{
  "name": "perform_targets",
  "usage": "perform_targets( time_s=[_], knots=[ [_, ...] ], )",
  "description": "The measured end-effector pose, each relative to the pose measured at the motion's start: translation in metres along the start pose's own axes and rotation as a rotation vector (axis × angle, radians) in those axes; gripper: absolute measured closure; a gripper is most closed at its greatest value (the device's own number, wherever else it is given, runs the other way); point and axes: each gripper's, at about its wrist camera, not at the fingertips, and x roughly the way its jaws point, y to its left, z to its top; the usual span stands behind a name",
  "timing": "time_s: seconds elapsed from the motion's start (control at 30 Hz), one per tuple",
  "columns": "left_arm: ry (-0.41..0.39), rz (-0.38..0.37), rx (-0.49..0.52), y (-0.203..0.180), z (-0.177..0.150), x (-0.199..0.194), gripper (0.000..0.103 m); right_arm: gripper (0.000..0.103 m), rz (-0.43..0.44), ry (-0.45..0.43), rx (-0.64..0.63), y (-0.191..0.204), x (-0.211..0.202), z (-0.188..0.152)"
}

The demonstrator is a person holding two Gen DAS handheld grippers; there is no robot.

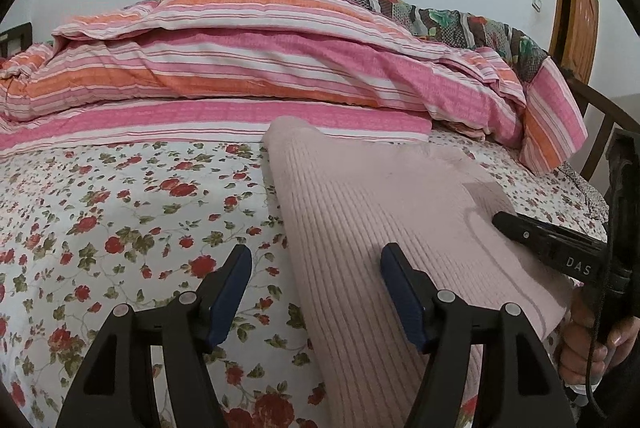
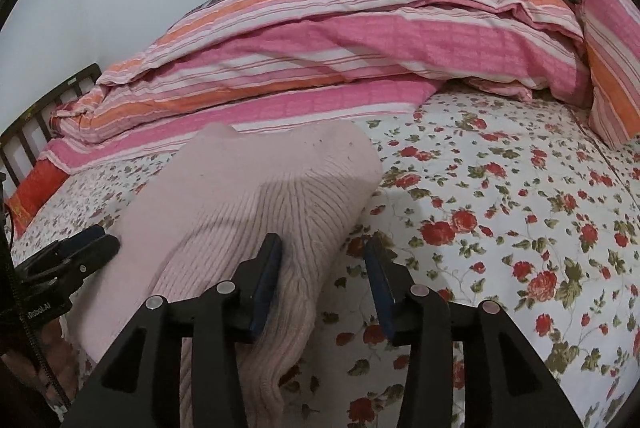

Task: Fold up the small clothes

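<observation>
With the pink sweater (image 1: 360,211) already folded into a long strip on the bed (image 1: 120,207), I had both tools spread and pinching nothing, left tool (image 1: 316,292) over its left edge, right tool (image 2: 324,280) at its right edge, cross-fold seemingly left.

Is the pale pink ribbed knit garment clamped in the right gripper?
No: the right gripper stands open, the garment passing under one finger only.

Left gripper (image 1: 316,268) points toward 12 o'clock, jaws apart; right gripper (image 2: 322,260) likewise, fingers parted, gripping nothing.
</observation>
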Motion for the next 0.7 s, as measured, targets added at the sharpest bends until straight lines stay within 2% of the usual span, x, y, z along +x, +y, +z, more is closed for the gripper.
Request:
perform_targets(
  time_s=[0.4,0.7],
  knots=[
    [-0.001,0.002,0.012,0.000,-0.002,-0.006,0.037,0.059,-0.034,-0.009,-0.019,0.003,-0.002,-0.004],
    [0.014,-0.002,-0.003,0.002,0.001,-0.008,0.037,0.053,-0.015,0.036,0.022,0.002,-0.016,0.000]
  ],
)
